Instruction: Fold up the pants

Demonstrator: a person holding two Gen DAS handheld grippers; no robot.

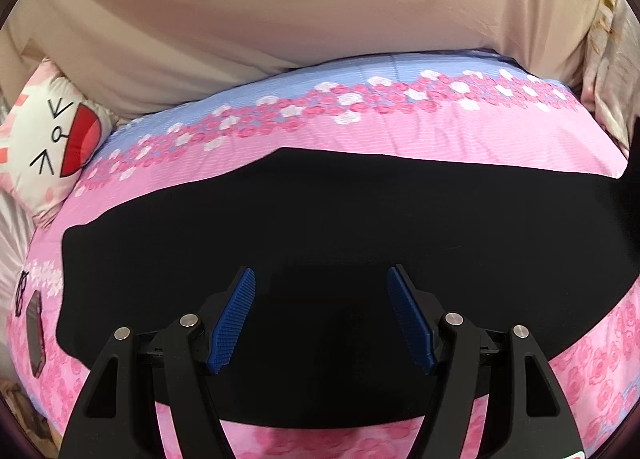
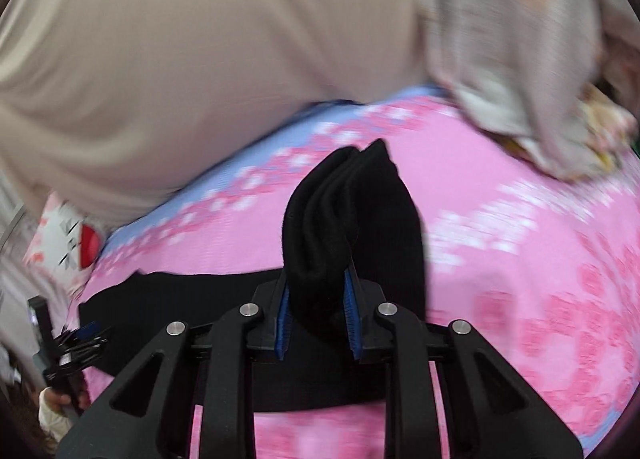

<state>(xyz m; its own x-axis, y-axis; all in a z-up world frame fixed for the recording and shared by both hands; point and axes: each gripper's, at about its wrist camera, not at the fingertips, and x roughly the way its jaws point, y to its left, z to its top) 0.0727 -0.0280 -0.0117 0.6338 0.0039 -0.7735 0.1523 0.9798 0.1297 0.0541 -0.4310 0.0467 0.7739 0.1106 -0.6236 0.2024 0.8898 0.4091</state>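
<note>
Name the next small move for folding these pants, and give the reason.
Probably carry the right gripper across, laying its bunched end over the flat part of the pants. Its pads are shut on a raised fold, while the left gripper hangs open above the cloth on the bedspread.

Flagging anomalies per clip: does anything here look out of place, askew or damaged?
Nothing stands out. The black pants lie flat on the pink floral bedspread; the right gripper has pinched a bunched end, the left gripper is open above them.
</note>
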